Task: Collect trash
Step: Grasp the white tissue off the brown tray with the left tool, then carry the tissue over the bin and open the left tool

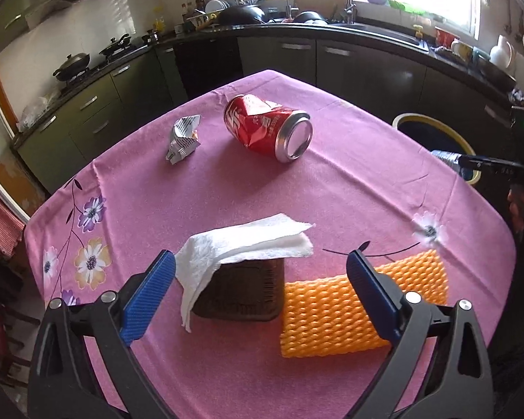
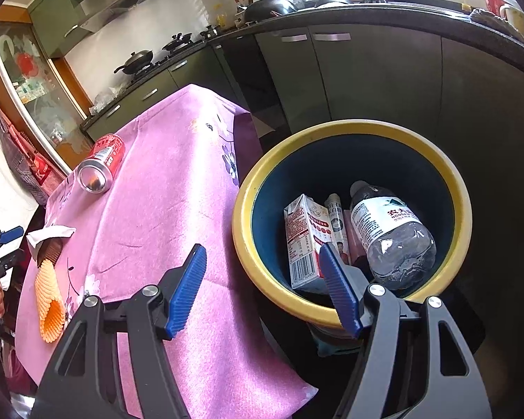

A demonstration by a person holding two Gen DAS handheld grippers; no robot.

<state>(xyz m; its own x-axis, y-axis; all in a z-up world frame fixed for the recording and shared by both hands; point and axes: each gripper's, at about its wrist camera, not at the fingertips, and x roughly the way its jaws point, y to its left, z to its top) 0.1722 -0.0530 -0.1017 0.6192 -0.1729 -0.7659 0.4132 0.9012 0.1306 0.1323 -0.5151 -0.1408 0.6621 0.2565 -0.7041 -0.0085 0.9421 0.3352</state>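
While the right gripper (image 2: 262, 289) hung spread and empty over the bin (image 2: 242, 209), the left gripper (image 1: 262, 291), jaws apart, straddled the tissue-draped brown tray (image 1: 248, 291) straight ahead, far from the bin.

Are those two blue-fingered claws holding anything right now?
No. The left gripper and the right gripper both stand open, with nothing clamped between their fingers.
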